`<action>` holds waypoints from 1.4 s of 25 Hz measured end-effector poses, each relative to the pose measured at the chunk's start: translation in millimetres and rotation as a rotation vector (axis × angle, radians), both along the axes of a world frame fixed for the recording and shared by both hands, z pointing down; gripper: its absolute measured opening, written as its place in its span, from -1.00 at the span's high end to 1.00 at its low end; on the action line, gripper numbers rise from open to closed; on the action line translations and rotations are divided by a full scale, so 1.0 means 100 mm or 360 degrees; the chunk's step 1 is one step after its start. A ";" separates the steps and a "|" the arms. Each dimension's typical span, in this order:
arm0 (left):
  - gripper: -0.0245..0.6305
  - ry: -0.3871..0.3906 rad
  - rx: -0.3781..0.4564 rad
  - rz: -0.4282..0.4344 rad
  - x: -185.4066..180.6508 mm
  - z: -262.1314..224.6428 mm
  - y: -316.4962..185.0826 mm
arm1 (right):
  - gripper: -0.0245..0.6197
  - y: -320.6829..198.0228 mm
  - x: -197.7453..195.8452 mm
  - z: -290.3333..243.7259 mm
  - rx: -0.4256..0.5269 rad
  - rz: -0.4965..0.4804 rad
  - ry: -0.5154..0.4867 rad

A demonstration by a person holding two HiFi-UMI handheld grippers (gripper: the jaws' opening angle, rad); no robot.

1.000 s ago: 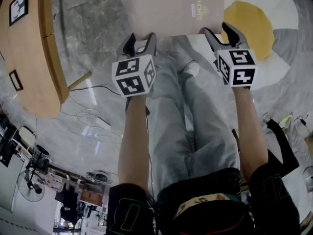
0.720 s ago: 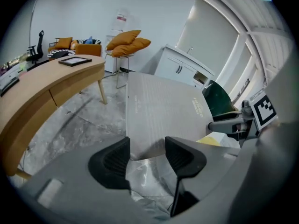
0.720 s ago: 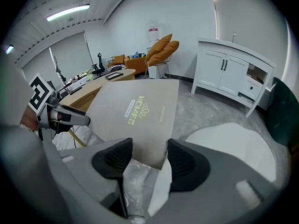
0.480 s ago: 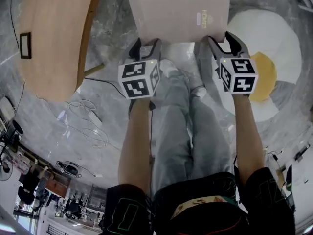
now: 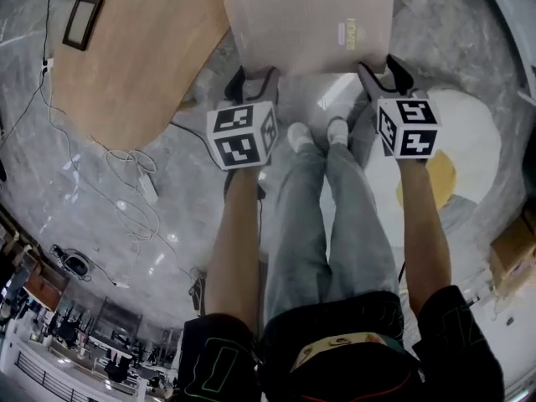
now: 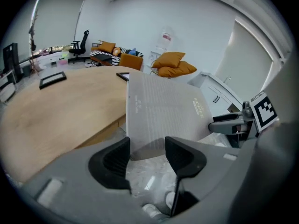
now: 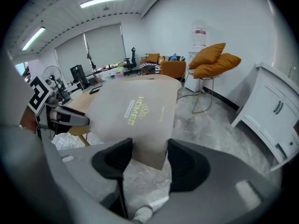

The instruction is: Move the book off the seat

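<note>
A large beige book (image 5: 310, 28) with gold lettering hangs flat in the air in front of me, over the marble floor. My left gripper (image 5: 249, 78) is shut on its near left edge and my right gripper (image 5: 385, 67) on its near right edge. In the left gripper view the book (image 6: 163, 111) runs out from between the jaws (image 6: 147, 155), with the right gripper (image 6: 233, 123) clamped at its far side. Between the right gripper's own jaws (image 7: 149, 155) the book (image 7: 135, 111) sits the same way, with the left gripper (image 7: 63, 118) at its other edge.
A curved wooden table (image 5: 142, 48) lies ahead to the left, with a dark frame (image 5: 81, 22) on it. A fried-egg-shaped cushion (image 5: 465, 153) lies on the floor at the right. Cables (image 5: 134, 191) trail at the left. Orange cushions (image 7: 215, 59) and a white cabinet (image 7: 275, 111) stand beyond.
The head view has swung: the table has come from the left edge towards the top centre, and the egg cushion has slid to the lower right. Both grippers still hold the book.
</note>
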State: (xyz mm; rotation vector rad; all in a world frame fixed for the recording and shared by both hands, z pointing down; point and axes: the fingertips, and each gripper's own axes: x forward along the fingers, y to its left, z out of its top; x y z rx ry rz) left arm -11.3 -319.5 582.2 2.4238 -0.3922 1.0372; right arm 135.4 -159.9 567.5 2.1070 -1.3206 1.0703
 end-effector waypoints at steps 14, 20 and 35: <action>0.23 -0.0084 -0.0021 -0.0682 -0.59 -0.03 -1.63 | 0.17 -2.39 -0.06 0.03 0.0031 -0.0712 -0.0069; 0.23 -0.0150 -0.0042 -0.0929 -0.52 0.11 -1.97 | 0.17 -3.04 0.10 0.22 0.0001 -0.0956 -0.0119; 0.18 -0.0141 -0.0101 -0.1192 -0.61 0.33 -2.63 | 0.16 -4.03 0.07 0.49 -0.0017 -0.1076 -0.0296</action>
